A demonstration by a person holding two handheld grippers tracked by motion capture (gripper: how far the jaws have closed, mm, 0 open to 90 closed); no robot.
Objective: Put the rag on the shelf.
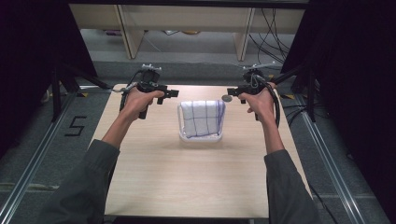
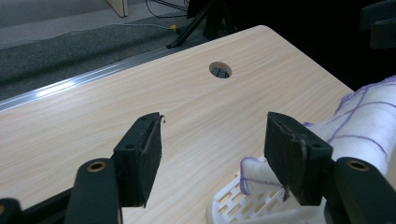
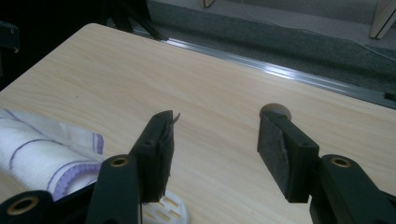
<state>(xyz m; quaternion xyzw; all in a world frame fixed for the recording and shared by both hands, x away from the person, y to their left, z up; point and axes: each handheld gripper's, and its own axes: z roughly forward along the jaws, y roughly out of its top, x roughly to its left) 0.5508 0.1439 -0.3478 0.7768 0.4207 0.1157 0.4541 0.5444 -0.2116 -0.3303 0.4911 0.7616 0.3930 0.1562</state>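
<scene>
At bench (image 1: 187, 177) centre: white cloth with purple grid lines (image 1: 201, 119) lies folded in white slotted basket (image 1: 201, 137). Left hand-held gripper (image 1: 172, 93) and right hand-held gripper (image 1: 232, 92) flank it, jaws apart, nothing between. Judgement: release looks done; draw both straight outward and up, avoid snagging cloth edge draped over basket rim.

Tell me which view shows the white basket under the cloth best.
The high view: the whole white basket sits mid-table with the checked cloth draped over it, rim visible all round. The left gripper view catches just a slotted corner beside the cloth; the right gripper view shows a small slotted edge at the bottom.
</scene>
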